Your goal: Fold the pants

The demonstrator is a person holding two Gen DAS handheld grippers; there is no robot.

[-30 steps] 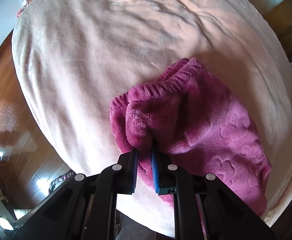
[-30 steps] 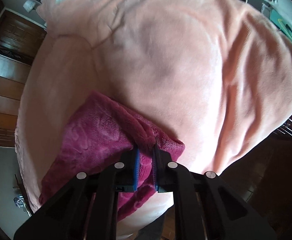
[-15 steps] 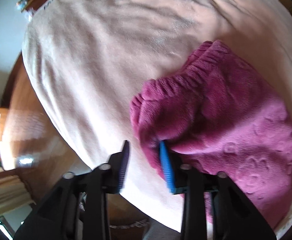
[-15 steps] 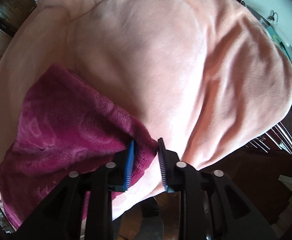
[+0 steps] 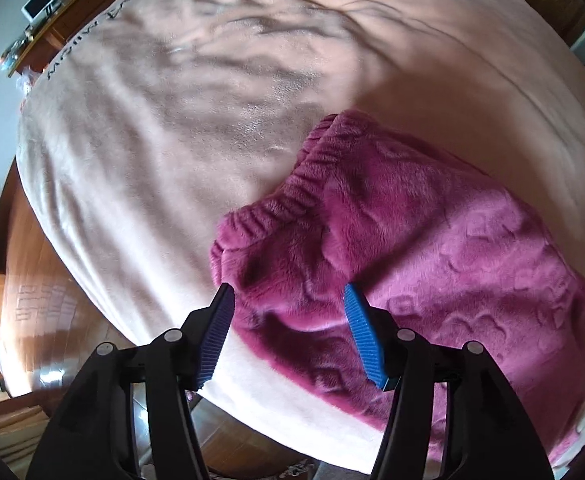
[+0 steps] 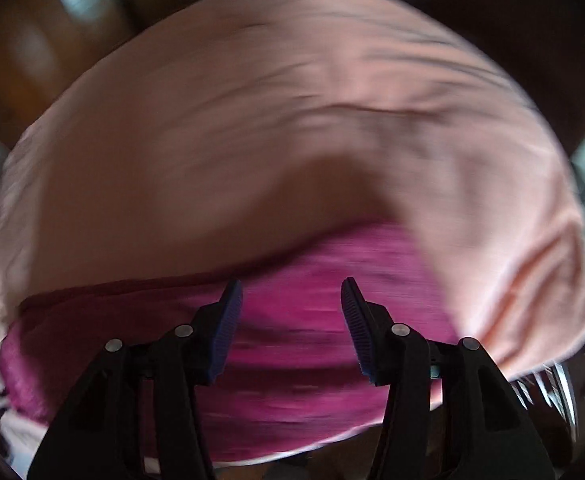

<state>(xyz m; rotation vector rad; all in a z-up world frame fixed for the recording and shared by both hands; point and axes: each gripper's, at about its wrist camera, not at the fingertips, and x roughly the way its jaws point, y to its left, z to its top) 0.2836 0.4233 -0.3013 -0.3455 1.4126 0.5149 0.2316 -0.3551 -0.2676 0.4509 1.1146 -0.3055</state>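
The magenta fleece pants lie folded on the pink blanket, with the ribbed waistband toward the far left of the bundle. My left gripper is open and empty, just above the near left corner of the pants. In the blurred right wrist view the pants lie near the bed's front edge. My right gripper is open and empty above them.
The pink blanket covers the whole bed. Wooden floor lies past the bed's left edge. A wooden cabinet with small items stands at the far left corner.
Both grippers have opened wide and let go of the pants. The pants now lie flat on the blanket. Both grippers have drawn back, and the right one is moving fast.
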